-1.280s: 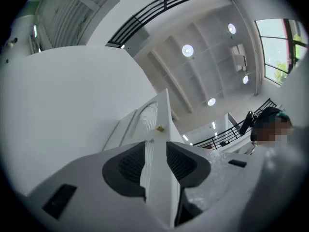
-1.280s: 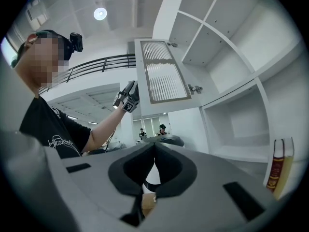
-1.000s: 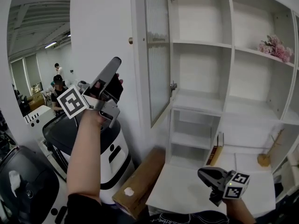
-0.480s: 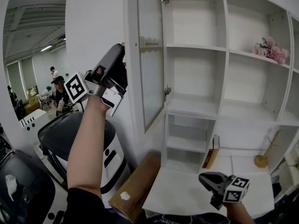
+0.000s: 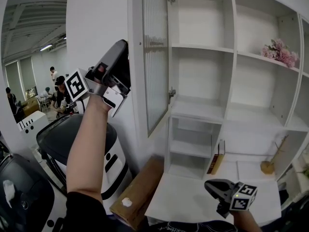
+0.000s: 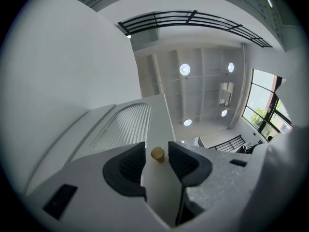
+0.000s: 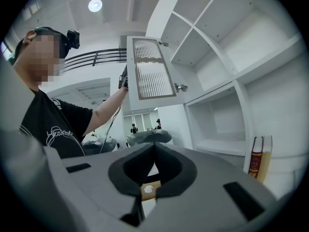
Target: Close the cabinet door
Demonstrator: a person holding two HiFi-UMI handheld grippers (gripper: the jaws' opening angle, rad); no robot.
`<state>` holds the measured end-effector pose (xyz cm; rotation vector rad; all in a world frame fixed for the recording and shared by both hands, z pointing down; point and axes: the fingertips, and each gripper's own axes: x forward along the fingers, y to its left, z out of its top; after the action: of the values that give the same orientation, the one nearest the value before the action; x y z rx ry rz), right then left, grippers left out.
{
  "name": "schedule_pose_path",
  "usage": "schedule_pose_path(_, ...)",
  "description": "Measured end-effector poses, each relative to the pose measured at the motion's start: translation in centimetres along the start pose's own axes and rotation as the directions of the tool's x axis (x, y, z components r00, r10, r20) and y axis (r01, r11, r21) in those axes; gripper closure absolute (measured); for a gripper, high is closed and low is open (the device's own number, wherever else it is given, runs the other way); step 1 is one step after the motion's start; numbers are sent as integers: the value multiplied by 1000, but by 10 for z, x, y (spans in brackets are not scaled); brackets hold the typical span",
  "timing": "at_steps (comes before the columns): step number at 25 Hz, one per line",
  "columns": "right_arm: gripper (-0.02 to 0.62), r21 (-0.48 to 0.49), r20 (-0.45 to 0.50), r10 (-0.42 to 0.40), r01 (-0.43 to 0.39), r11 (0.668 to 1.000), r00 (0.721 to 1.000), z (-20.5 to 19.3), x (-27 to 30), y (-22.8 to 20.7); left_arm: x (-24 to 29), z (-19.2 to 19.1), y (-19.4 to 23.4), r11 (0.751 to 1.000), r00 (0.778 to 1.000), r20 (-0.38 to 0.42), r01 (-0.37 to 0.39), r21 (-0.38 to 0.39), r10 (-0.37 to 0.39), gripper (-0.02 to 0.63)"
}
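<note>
Now | left gripper [image 5: 121, 50] lifted up to cabinet door [image 5: 155, 57] edge, jaws narrowly astride brass knob [image 6: 157, 153], unclamped | door hanging wide open | right gripper [image 7: 154, 146] pinched together, empty, low | likely ready for closing swing

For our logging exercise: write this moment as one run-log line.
left gripper: fingers straddling knob, not clamped | right gripper: shut, empty | cabinet door: open
</note>
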<state>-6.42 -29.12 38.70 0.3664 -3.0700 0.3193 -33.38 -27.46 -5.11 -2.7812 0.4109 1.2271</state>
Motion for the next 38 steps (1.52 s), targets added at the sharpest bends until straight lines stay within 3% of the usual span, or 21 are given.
schedule_pose_path(3,595,-3,-2,-7,7,1000,1000,-1,-4,0,2,-1,-2,1000,1000,-6,8,-1,-8,459)
schedule_pose_path(6,595,-6,-2,-17,17,1000,1000,0,-9,1,2,-2,-2,1000,1000,-5,-12,13,13,515)
schedule_pose_path(26,595,6,-2,-24,24,1000,1000,-14,-16,39,11,-9,-11,995,996,-21,-88,42,89,520)
schedule_pose_path(33,595,33,7,-41,41,999,999,-29,-18,57,23,-23,-19,987,990,-71,-113,113,121,520)
schedule_pose_path(38,595,54,1,-72,72,996,997,-37,-18,73,24,-19,-26,982,990,-44,-124,141,132,520)
